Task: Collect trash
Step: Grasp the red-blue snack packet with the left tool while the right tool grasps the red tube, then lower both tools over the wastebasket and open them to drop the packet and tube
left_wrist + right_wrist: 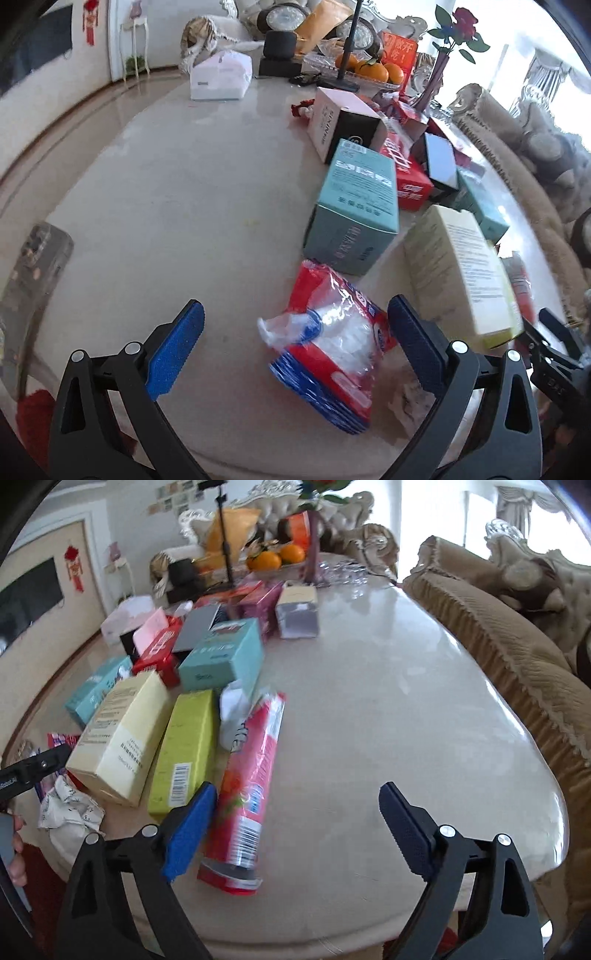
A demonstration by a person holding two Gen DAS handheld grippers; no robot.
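One marble table, two teal boxes at my ten o'clock, one cream box, one green box, one pink wrapper just beside my right gripper, one red tissue pack between my left gripper's spread jaws, untouched, both jaws wide.

Daylight strong from windows, blown out; glare on tabletop; fisheye bending edges; slight motion blur.

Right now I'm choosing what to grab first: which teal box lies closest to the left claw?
The big teal box just behind the red plastic wrapper; the other teal box lies farther right.
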